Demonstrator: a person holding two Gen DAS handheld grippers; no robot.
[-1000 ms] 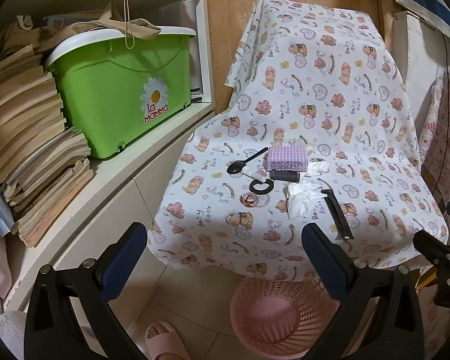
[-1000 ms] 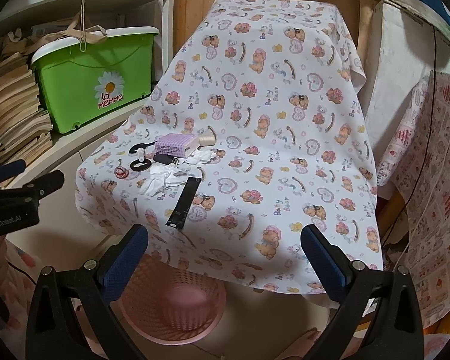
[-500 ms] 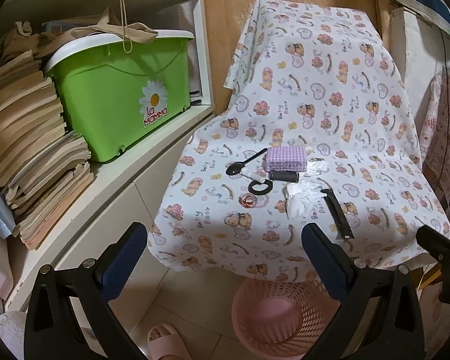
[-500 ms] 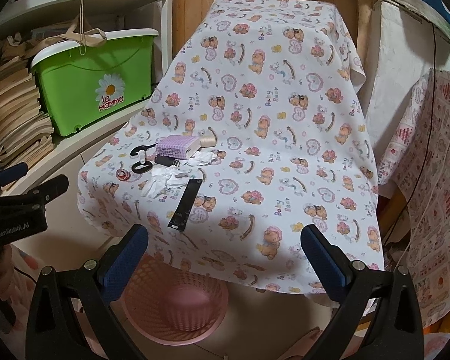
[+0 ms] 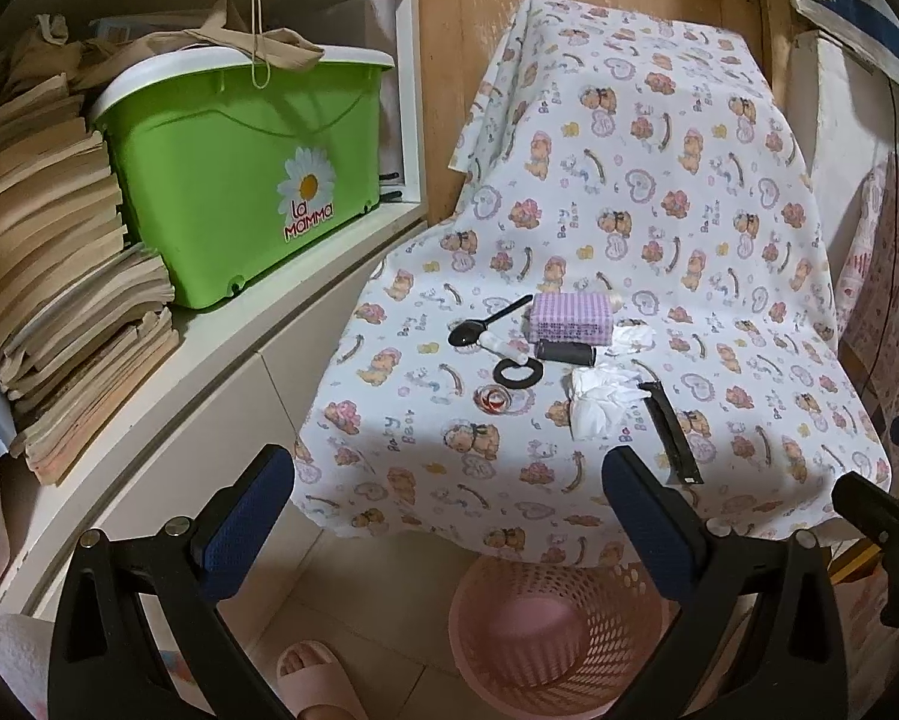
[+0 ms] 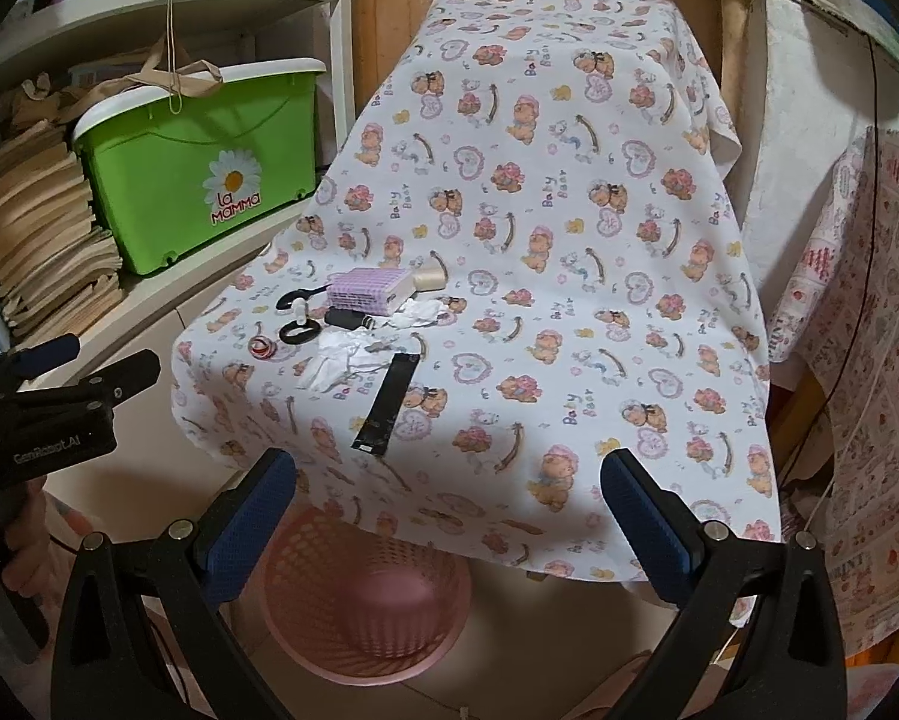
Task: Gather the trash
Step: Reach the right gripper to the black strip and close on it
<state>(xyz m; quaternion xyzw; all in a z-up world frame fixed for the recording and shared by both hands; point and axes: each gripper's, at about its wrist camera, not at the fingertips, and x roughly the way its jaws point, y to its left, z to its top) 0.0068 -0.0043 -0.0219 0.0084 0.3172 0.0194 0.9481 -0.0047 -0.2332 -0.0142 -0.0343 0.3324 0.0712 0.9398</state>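
Crumpled tissue [image 5: 599,399] on table, ahead of left gripper [image 5: 449,516], right gripper [image 6: 449,516]; both spread wide, empty.

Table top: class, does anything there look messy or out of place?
Yes: crumpled white tissue lies loose among the spoon, purple box and black strip, a smaller wad beside the box. The pink basket below holds none.
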